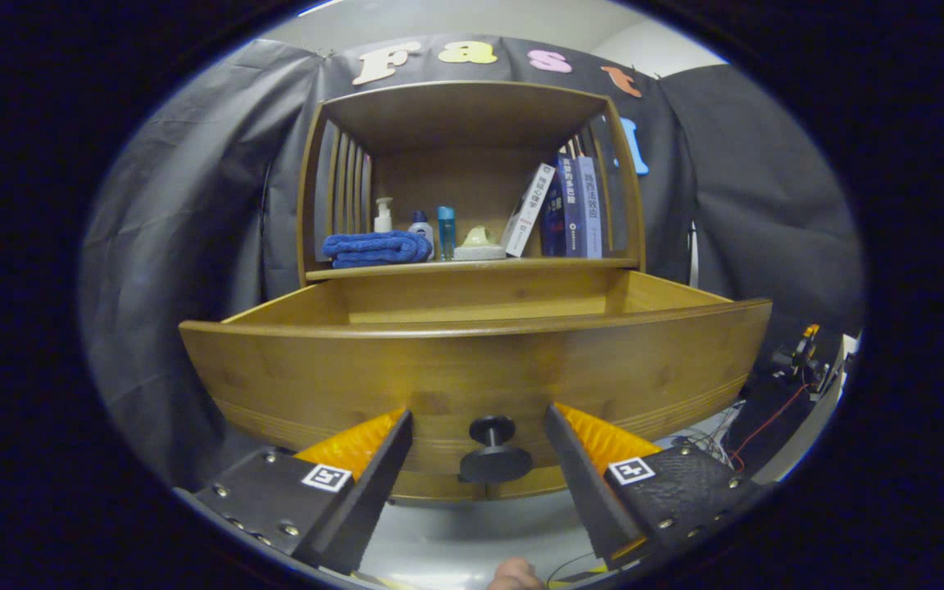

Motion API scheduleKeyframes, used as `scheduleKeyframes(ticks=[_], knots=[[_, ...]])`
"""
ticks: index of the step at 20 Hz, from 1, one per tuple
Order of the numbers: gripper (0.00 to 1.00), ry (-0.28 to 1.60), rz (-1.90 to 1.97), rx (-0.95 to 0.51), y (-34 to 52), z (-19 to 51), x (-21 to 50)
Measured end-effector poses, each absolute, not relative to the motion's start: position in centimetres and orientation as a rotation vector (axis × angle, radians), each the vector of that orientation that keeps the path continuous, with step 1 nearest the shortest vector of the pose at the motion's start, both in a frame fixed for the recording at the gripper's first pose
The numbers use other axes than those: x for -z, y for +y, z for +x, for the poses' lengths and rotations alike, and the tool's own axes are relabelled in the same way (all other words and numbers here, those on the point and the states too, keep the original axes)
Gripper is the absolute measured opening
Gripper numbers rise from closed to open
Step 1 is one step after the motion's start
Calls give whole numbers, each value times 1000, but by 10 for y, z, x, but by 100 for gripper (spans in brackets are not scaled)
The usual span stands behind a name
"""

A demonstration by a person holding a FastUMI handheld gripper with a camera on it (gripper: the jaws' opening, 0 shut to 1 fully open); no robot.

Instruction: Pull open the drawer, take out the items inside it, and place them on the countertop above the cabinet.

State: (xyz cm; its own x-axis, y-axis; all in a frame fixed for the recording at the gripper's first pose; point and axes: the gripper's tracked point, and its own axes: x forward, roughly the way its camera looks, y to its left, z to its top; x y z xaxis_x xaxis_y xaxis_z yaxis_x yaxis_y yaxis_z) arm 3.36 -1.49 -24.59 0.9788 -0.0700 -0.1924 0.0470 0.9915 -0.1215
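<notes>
We see the hand-held gripper (pixel 478 426) spread wide and gripping nothing, its fingers (pixel 382 459) flanking without touching the black knob (pixel 494 453) on the pulled-out wooden drawer (pixel 472 360), beneath the worktop (pixel 472 266) carrying a folded blue towel (pixel 375 248), bottles and books (pixel 570 209).

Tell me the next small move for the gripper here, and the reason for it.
Probably lift the gripper up and forward over the drawer front. The drawer already stands pulled out, the fingers are open on either side of the black knob without pressing it, and the drawer's inside is hidden behind its front from here.
</notes>
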Motion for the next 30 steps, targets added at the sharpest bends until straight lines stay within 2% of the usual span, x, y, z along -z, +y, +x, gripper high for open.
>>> scheduleKeyframes(ticks=[8,19,30], knots=[[99,161,-104,49,-16,57,245],[99,284,-207,57,-8,121,261],[99,228,-24,47,-1,176,256]])
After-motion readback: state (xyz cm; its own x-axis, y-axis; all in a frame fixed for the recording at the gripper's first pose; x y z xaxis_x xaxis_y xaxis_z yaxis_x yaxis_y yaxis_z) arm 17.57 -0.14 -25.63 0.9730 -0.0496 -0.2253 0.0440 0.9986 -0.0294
